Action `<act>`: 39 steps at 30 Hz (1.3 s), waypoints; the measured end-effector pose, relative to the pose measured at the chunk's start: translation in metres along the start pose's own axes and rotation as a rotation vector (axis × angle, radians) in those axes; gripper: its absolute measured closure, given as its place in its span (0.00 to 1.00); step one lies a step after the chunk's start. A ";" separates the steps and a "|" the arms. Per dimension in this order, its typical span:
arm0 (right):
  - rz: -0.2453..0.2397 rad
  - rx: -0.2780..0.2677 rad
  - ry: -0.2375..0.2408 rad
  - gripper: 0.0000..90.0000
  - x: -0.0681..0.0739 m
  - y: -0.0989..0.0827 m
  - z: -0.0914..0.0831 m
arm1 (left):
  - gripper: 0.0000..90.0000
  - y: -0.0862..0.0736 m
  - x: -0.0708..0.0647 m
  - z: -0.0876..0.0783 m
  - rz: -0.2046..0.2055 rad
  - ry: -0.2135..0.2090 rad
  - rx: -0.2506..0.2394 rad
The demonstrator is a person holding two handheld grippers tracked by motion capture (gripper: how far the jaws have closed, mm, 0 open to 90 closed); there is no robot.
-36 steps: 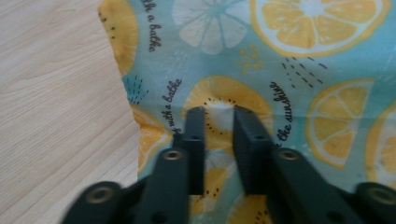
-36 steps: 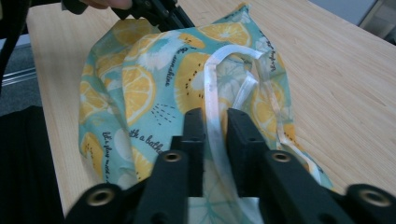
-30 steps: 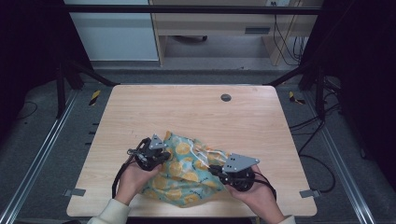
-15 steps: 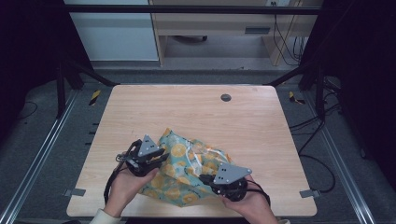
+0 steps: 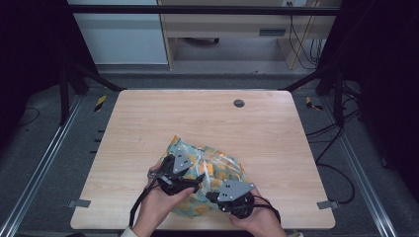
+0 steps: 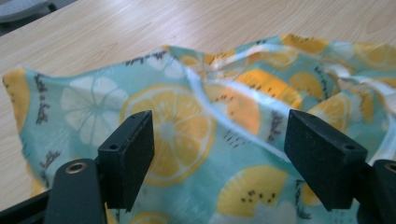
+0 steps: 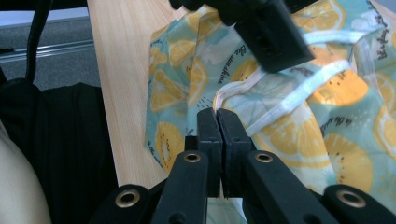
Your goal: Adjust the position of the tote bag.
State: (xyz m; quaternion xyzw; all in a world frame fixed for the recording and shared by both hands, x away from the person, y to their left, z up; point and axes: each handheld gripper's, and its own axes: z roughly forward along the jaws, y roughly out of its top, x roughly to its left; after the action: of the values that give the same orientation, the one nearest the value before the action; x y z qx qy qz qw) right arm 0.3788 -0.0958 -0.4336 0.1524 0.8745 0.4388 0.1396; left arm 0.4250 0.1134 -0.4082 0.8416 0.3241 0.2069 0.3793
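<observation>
Fruit-print cloth (image 5: 207, 177) lies crumpled on the wooden table (image 5: 197, 123), near the table's front edge, well short of the round grommet (image 5: 239, 103) at the far side. Right gripper (image 7: 218, 122) has its jaws pressed together, pinching the cloth's white-trimmed edge (image 7: 280, 100) (front-right part of the cloth). Left gripper (image 6: 217, 144) hovers over the cloth's left part, jaws spread and just been opening, cloth below them, not clamped.

cloth (image 5: 207, 170) - 1 | gripper - 2: left gripper (image 5: 190, 178), right gripper (image 5: 213, 196) | table (image 5: 197, 118) - 1
</observation>
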 end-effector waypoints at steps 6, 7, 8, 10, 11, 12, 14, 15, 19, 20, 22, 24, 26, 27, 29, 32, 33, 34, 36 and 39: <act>0.019 0.027 -0.005 0.99 -0.001 -0.003 0.000 | 0.43 -0.020 -0.001 -0.004 -0.029 -0.024 -0.007; 0.023 0.031 -0.006 0.99 -0.002 -0.003 0.000 | 0.43 -0.022 -0.001 -0.004 -0.032 -0.031 -0.007; 0.025 0.035 -0.008 0.99 -0.002 -0.003 0.000 | 0.48 -0.025 -0.002 -0.003 -0.032 -0.050 -0.004; 0.034 0.042 -0.004 0.99 -0.003 -0.003 0.001 | 0.55 -0.028 -0.002 -0.003 -0.036 -0.063 -0.005; 0.041 0.045 0.000 0.96 -0.003 -0.002 0.001 | 0.61 -0.029 -0.002 -0.003 -0.032 -0.072 -0.007; 0.048 0.044 0.006 0.93 -0.004 -0.001 0.001 | 0.66 -0.030 -0.002 -0.004 -0.030 -0.074 -0.009; 0.047 0.037 0.009 0.87 -0.005 0.002 -0.001 | 0.73 -0.033 -0.002 -0.006 -0.023 -0.076 -0.017; 0.053 0.031 0.003 0.84 -0.005 0.005 -0.004 | 0.77 -0.034 -0.002 -0.007 -0.020 -0.077 -0.022; 0.077 0.014 -0.021 0.79 -0.013 0.016 -0.012 | 0.85 -0.038 0.000 -0.011 -0.018 -0.089 -0.038; 0.089 0.022 -0.021 0.77 -0.016 0.019 -0.011 | 0.88 -0.038 0.000 -0.011 -0.015 -0.090 -0.042; 0.101 0.045 -0.027 0.77 -0.019 0.021 -0.007 | 0.91 -0.038 0.000 -0.012 -0.013 -0.088 -0.051; 0.121 0.060 -0.021 0.75 -0.022 0.019 0.000 | 0.93 -0.039 0.001 -0.014 -0.019 -0.090 -0.061; 0.141 0.075 -0.013 0.73 -0.023 0.017 0.006 | 0.95 -0.040 0.001 -0.015 -0.020 -0.088 -0.072; 0.151 0.077 -0.008 0.72 -0.023 0.016 0.008 | 0.95 -0.040 0.000 -0.017 -0.019 -0.087 -0.076; 0.165 0.067 0.013 0.70 -0.022 0.015 0.011 | 0.96 -0.039 -0.001 -0.019 -0.019 -0.087 -0.087; 0.173 0.083 0.000 0.68 -0.022 0.016 0.014 | 0.97 -0.038 -0.002 -0.022 -0.019 -0.090 -0.100; 0.179 0.072 0.000 0.75 -0.023 0.018 0.016 | 0.97 -0.038 -0.002 -0.023 -0.021 -0.088 -0.106; 0.179 0.072 0.000 0.75 -0.023 0.018 0.016 | 0.97 -0.038 -0.003 -0.024 -0.023 -0.089 -0.111; 0.165 0.053 0.007 0.89 -0.022 0.022 0.017 | 0.97 -0.038 -0.003 -0.027 -0.022 -0.090 -0.126; 0.143 0.045 -0.028 0.99 -0.020 0.031 0.012 | 0.95 -0.038 -0.004 -0.036 -0.015 -0.063 -0.162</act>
State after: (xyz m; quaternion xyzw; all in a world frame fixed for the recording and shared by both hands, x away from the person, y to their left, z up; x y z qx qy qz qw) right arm 0.4063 -0.0776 -0.4131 0.2239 0.8689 0.4257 0.1166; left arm 0.3867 0.1478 -0.4152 0.8118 0.3008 0.2028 0.4576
